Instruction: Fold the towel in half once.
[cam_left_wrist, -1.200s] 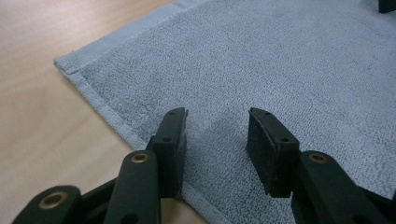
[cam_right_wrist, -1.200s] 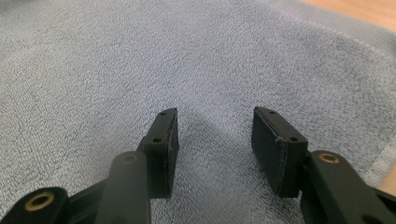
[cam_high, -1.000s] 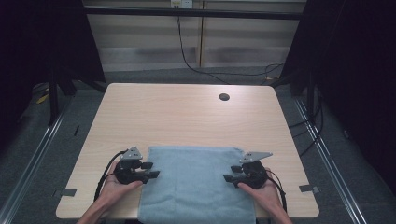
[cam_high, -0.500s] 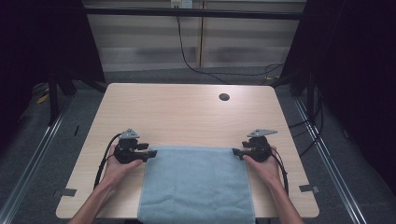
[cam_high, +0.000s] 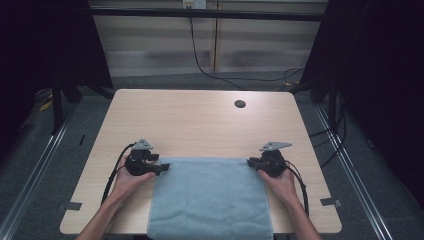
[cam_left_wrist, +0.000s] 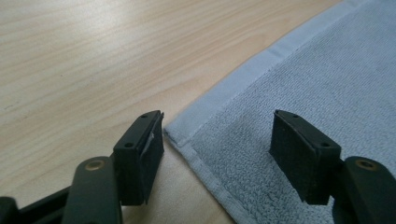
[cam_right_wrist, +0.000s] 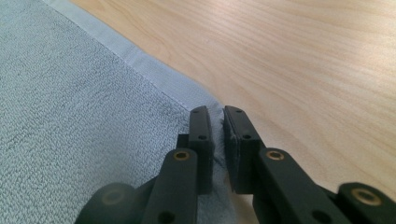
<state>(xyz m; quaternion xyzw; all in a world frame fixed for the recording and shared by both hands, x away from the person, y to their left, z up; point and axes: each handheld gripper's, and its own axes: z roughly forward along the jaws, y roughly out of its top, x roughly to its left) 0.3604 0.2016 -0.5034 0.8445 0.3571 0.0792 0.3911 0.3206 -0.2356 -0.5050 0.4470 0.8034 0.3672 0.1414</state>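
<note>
Item 1, the towel (cam_high: 210, 200): pale blue terry cloth with a stitched hem, which I found lying flat at the 6 o'clock edge of the table (cam_high: 200, 125), its near end hanging over that edge. Its far hem ran straight across between my two grippers.

Item 2, the left gripper (cam_high: 159, 167): I had it at the towel's far corner toward 9 o'clock, held low over the wood. Its jaws had just been opening and stood released, wide apart. In the left gripper view the towel's corner (cam_left_wrist: 177, 135) lay flat on the table between them, one jaw over bare wood, the other over the cloth, neither pad pressing on it.

Item 3, the right gripper (cam_high: 253, 162): I had it at the opposite far corner, toward 3 o'clock. Its jaws had just been closing and stood clenched on the towel; in the right gripper view (cam_right_wrist: 217, 140) a thin fold of the corner hem sat pinched between the two pads.

Item 4, the hands: my left hand (cam_high: 127, 180) and right hand (cam_high: 280, 182) came in from 6 o'clock, each wrapped round its gripper, with a black cable (cam_high: 111, 175) looping back beside the left wrist.

Item 5, a round dark hole (cam_high: 240, 104) in the tabletop near 1 o'clock, well apart from the towel.
</note>
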